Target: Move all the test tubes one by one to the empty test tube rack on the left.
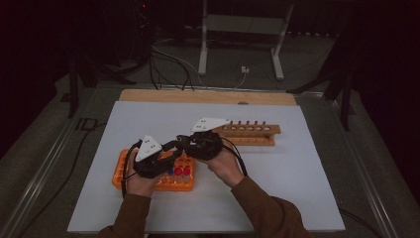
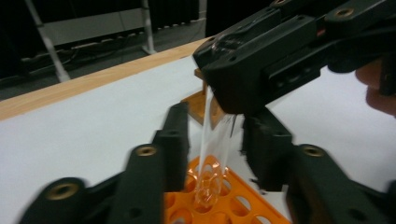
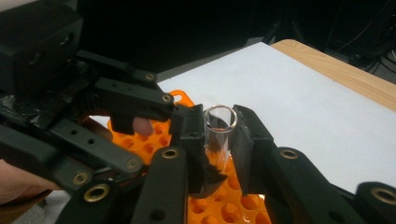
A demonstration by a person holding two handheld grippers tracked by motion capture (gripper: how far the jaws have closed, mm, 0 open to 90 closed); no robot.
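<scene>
A clear glass test tube (image 3: pixel 219 126) stands upright over the orange rack (image 1: pixel 126 171), its rounded bottom (image 2: pixel 205 191) just above a rack hole. My right gripper (image 3: pixel 219 116) is shut on the tube near its open rim. From the other side my left gripper (image 2: pixel 219 122) brackets the tube's lower part. Its jaws stand close on both sides of the tube, with a thin gap showing on each. In the high view both grippers meet tip to tip (image 1: pixel 181 145) above the rack's right end.
A wooden tube rack (image 1: pixel 247 133) with a row of holes lies on the white sheet (image 1: pixel 297 173) behind the right hand. Red- and blue-capped tubes (image 1: pixel 182 171) sit in the orange rack's right end. A wooden table edge (image 1: pixel 208 96) runs behind the sheet.
</scene>
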